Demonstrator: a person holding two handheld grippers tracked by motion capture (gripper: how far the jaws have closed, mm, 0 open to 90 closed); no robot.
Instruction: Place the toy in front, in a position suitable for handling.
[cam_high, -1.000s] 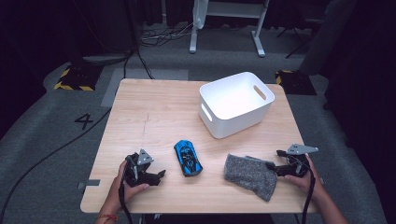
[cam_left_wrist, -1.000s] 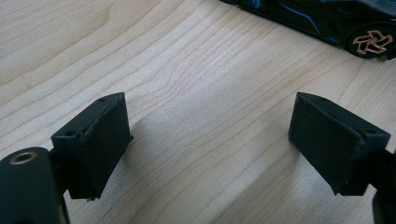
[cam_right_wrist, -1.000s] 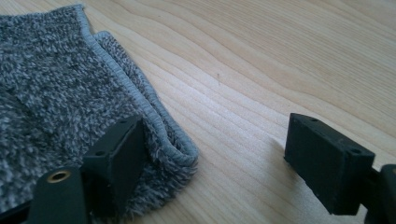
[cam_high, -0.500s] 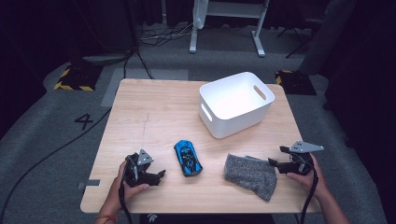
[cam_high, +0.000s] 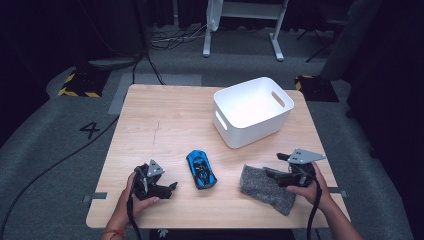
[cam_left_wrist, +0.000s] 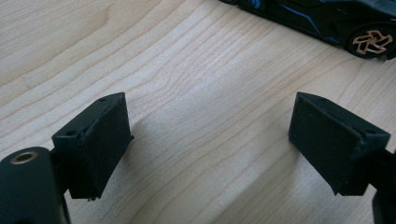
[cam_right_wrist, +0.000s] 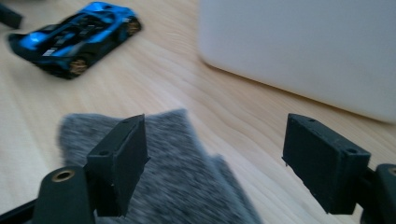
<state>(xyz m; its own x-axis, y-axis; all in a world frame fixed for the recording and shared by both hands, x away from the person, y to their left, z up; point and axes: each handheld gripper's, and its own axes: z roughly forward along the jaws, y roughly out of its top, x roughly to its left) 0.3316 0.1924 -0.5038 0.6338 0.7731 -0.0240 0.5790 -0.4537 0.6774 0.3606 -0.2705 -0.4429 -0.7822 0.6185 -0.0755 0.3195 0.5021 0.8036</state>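
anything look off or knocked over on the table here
Nothing stands out. The white bin stands upright, the blue toy car sits on its wheels, and the grey cloth lies flat on the table.

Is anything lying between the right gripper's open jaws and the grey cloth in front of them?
Nothing visible does. The right gripper hovers at the near right edge of the grey cloth, jaws open and empty, with the cloth directly below and ahead. The blue toy car lies apart to the left, the white bin beyond.
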